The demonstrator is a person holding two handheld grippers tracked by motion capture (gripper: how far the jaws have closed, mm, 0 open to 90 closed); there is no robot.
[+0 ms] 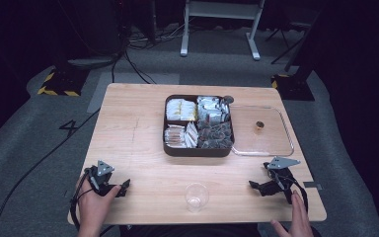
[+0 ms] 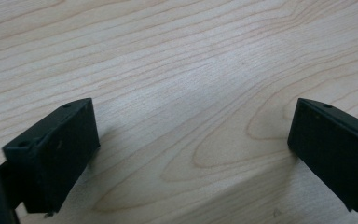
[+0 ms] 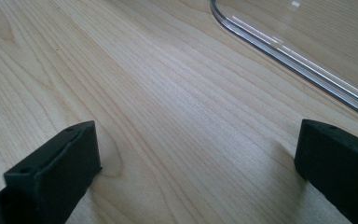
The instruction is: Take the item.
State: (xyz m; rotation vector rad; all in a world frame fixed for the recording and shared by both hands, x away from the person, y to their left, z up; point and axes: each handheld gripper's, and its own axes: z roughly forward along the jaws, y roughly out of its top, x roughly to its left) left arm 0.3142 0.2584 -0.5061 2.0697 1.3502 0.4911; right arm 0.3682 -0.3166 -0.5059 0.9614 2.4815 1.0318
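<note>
Wooden table (image 1: 143, 148), round clear cup (image 1: 197, 196)

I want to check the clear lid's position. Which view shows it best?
The high view: the whole clear lid lies flat on the table, right of the compartment box. The right gripper view catches just one curved rim corner. The left gripper view shows bare wood.
</note>
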